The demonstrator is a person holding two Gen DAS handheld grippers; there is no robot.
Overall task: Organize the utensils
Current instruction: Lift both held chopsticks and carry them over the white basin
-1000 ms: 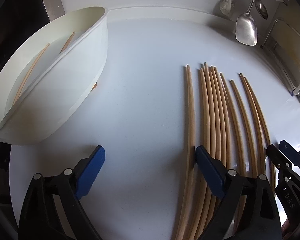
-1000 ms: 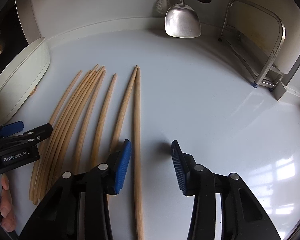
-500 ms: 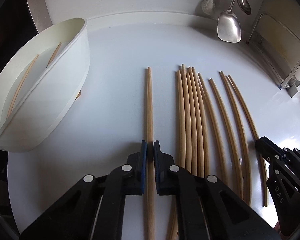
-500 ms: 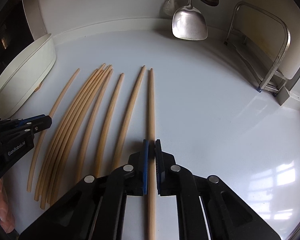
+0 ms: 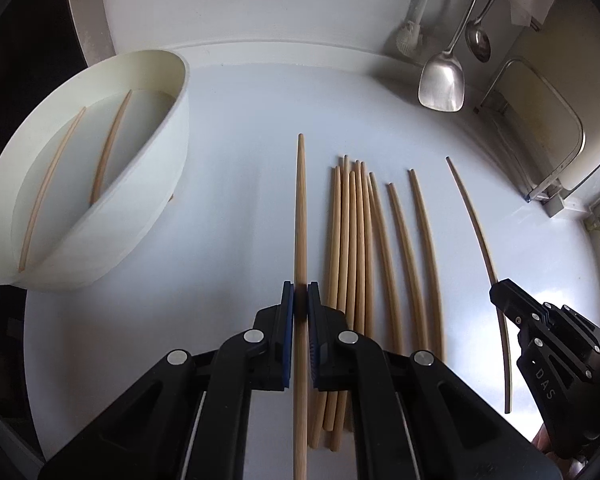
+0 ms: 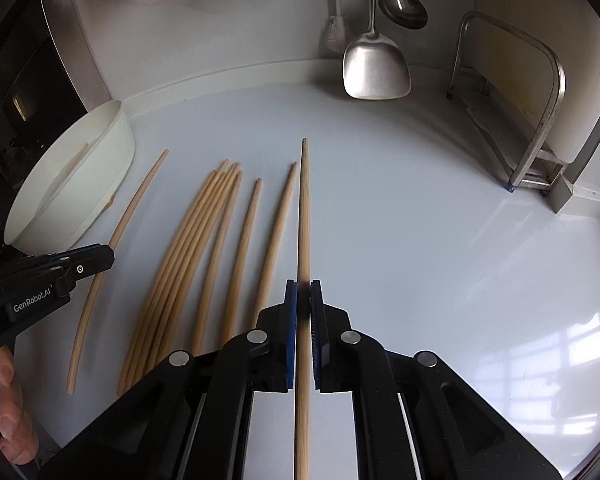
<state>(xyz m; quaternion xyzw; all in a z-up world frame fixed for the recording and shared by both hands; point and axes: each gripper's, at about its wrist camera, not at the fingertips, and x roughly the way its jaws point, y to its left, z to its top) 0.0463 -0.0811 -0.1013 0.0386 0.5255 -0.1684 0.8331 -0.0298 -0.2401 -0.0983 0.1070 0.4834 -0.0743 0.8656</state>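
The left gripper [image 5: 300, 307], a black two-finger claw with blue pads, is seen closed on a long pale wooden chopstick [image 5: 301, 216], which is clamped between the pads and points straight ahead over the glossy white countertop [image 5: 236, 184]. The right gripper [image 6: 303, 305], of the same make, is likewise closed on a second wooden chopstick [image 6: 303, 216], gripped partway along its length with the tip directed forward. Between the two held sticks, a loose row of wooden chopsticks [image 5: 350, 240] is laid on the countertop, a tight bundle nearer the left gripper and two single sticks nearer the right one. To the left, a white oval plastic bin [image 5: 140, 216] is tilted on the countertop, and two chopsticks [image 5: 108, 148] are seen lying inside it. At the back wall, a steel spatula [image 6: 376, 66] and a steel ladle [image 6: 404, 10] are hung, beside a white brush [image 5: 410, 38]. A steel wire rack [image 6: 540, 120] is stood at the far right
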